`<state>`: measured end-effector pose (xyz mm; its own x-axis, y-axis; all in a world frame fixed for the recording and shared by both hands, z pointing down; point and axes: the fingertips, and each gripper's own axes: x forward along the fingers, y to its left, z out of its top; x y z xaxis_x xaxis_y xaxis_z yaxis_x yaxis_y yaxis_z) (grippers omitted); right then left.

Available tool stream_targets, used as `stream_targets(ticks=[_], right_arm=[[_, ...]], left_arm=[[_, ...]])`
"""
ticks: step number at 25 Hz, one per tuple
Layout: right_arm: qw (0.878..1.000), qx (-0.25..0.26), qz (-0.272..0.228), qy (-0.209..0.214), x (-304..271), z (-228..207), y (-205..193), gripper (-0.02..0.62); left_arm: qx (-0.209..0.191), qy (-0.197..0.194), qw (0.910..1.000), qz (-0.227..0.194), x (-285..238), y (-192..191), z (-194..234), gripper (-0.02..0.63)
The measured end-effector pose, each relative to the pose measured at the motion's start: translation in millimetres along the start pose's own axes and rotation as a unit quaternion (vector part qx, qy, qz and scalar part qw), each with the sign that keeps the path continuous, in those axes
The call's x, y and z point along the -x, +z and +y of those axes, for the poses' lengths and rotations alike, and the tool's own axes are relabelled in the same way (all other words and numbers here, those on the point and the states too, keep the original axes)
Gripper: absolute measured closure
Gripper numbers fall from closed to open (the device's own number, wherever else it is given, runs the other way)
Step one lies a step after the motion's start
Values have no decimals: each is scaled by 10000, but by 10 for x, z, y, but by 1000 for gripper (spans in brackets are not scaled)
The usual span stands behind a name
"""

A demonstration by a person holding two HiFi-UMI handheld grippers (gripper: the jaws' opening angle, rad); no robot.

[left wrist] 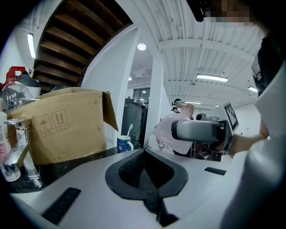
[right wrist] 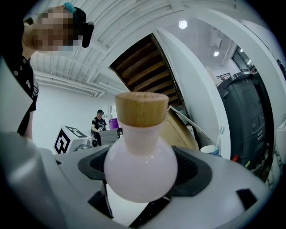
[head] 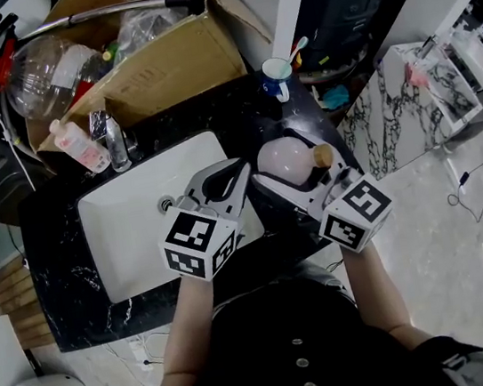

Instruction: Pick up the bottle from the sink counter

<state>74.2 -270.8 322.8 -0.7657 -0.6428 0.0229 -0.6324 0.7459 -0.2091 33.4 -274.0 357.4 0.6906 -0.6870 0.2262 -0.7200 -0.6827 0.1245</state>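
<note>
Counter: black marbled top (head: 66,286) with a white sink (head: 132,240) set in it; a cardboard box (head: 177,62) and a cup (head: 278,74) stand at the back.
Bottle: round, pale pink bottle (head: 279,157) with a wooden cap (head: 321,156), over the counter just right of the sink. From the left gripper view it looks to be clear of the surface.
Right gripper (head: 297,175): jaws pinch the bulb from both sides.
Long axis: neck and cap rise above the jaws, roughly upright, and tip slightly away from the person.
Left gripper (head: 237,177): jaws pressed together on nothing, over the sink's right edge, with the bottle just to its right.
Next move: probably the right hand's alone, straight up, keeping the cap on top.
</note>
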Motion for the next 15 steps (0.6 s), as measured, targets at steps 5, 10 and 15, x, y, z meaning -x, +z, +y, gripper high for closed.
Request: stream_targets(ticks=[5,10,15], right_arm=[[9998,-116,-30,-126,41,-59,-58,189],[9996,-178,40,-214,60,-125,-127,189],[9996,-176,104,-188,65,-142,-154,189]], left_arm=[[39,-1,9996,282,-41,-144,-1,588],[38,129,9999,67,-27,-74,51,588],[-50,46,9999,-152,-22,7,26,588]])
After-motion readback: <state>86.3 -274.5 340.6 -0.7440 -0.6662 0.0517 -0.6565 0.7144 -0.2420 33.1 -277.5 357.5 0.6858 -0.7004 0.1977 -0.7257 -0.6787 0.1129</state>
